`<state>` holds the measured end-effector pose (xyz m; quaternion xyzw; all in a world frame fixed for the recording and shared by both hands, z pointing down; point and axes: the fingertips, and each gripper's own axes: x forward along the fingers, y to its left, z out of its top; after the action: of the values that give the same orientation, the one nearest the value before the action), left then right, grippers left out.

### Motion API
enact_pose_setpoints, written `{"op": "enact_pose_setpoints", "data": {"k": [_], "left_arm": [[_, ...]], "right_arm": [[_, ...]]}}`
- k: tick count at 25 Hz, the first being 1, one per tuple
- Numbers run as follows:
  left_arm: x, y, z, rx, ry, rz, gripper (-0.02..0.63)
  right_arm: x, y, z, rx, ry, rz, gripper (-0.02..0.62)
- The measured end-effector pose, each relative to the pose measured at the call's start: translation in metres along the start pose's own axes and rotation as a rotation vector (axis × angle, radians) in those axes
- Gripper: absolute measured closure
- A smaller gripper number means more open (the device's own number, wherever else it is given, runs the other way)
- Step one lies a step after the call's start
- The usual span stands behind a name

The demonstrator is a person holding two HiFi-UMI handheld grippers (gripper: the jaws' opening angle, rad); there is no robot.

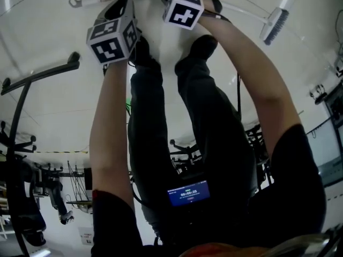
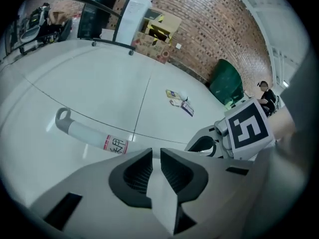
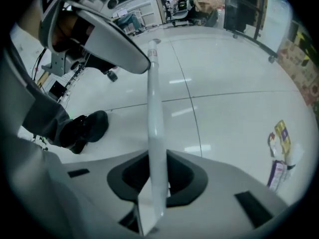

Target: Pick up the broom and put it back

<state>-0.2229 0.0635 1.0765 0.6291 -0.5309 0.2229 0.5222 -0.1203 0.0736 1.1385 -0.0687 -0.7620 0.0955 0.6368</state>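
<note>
Most of each view was white floor [image 1: 48, 52]. The broom [image 1: 244, 12] lay flat on it just past the person's shoes [image 1: 195, 50], with its brush [image 1: 274, 25] to the person's right and its loop end to the left. Both tools were down at the handle. The right tool [image 3: 157, 157] was clenched on the handle [image 3: 152, 103], which ran straight out between its jaws. The left tool [image 2: 155, 156] was all but closed, with only a slit between its pads and nothing seen in it. The handle's end, with its label [image 2: 115, 144] and loop [image 2: 62, 116], lay just beyond and slipped out of sight under one jaw.

The step looked like the pick-up: one grip made, the broom not yet off the floor. The next move would likely call for a sure second hold, with the left tool reseated round the handle if it had missed. Then both tools would lift level so the brush does not drag. No view clearly showed where the broom belongs.
</note>
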Motion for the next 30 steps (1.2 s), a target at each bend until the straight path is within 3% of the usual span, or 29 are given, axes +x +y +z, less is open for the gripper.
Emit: {"op": "enact_pose_setpoints", "data": {"k": [8, 11, 14, 17, 22, 30], "left_arm": [[0.039, 0.010, -0.020, 0.167, 0.100, -0.007, 0.571], [0.050, 0.013, -0.028, 0.210, 0.131, 0.000, 0.571], [0.058, 0.013, -0.032, 0.238, 0.158, 0.005, 0.569], [0.059, 0.018, -0.024, 0.243, 0.161, 0.032, 0.569], [0.050, 0.020, -0.008, 0.228, 0.144, 0.040, 0.569], [0.006, -0.011, 0.030, 0.215, 0.108, 0.042, 0.570]], "right_arm": [[0.031, -0.009, -0.013, 0.095, -0.010, -0.027, 0.505], [0.037, -0.012, -0.016, 0.154, -0.035, -0.027, 0.429], [0.035, -0.011, -0.025, 0.170, -0.023, -0.021, 0.423], [0.022, -0.019, -0.034, 0.200, -0.021, -0.046, 0.391], [0.003, -0.029, -0.048, 0.226, 0.002, -0.079, 0.391], [-0.067, -0.026, -0.053, 0.275, -0.013, -0.094, 0.425]]}}
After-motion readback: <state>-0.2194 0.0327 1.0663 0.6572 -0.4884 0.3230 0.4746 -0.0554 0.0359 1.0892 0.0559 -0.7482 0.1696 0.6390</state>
